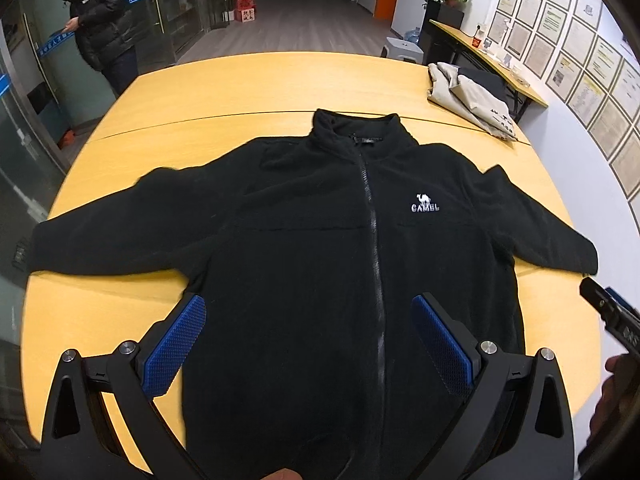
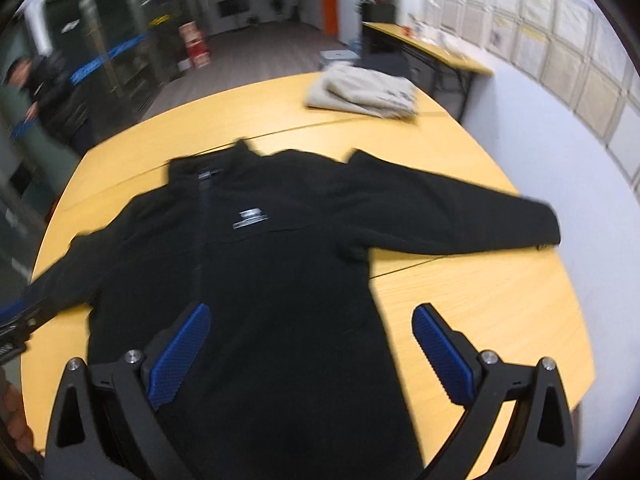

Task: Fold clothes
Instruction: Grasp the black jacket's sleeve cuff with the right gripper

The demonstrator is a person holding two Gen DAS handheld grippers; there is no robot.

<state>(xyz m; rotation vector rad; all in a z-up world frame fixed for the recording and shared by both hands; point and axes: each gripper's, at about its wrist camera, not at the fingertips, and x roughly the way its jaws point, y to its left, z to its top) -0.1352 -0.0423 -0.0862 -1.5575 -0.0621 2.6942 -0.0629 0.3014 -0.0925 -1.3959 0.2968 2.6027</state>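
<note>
black fleece jacket [image 1: 320, 248] spread flat on yellow table [image 1: 240, 80], both claws [image 1: 308, 336] [image 2: 312, 344] wide apart, empty above hem

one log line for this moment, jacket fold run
stage: pre-fold | black jacket: flat, zipped, sleeves spread on yellow table | left gripper: open, above hem | right gripper: open, empty | grey garment: far corner

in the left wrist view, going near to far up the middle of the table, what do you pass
left claw → black fleece jacket hem → camel logo → jacket collar → bare yellow table → grey floor beyond
</note>
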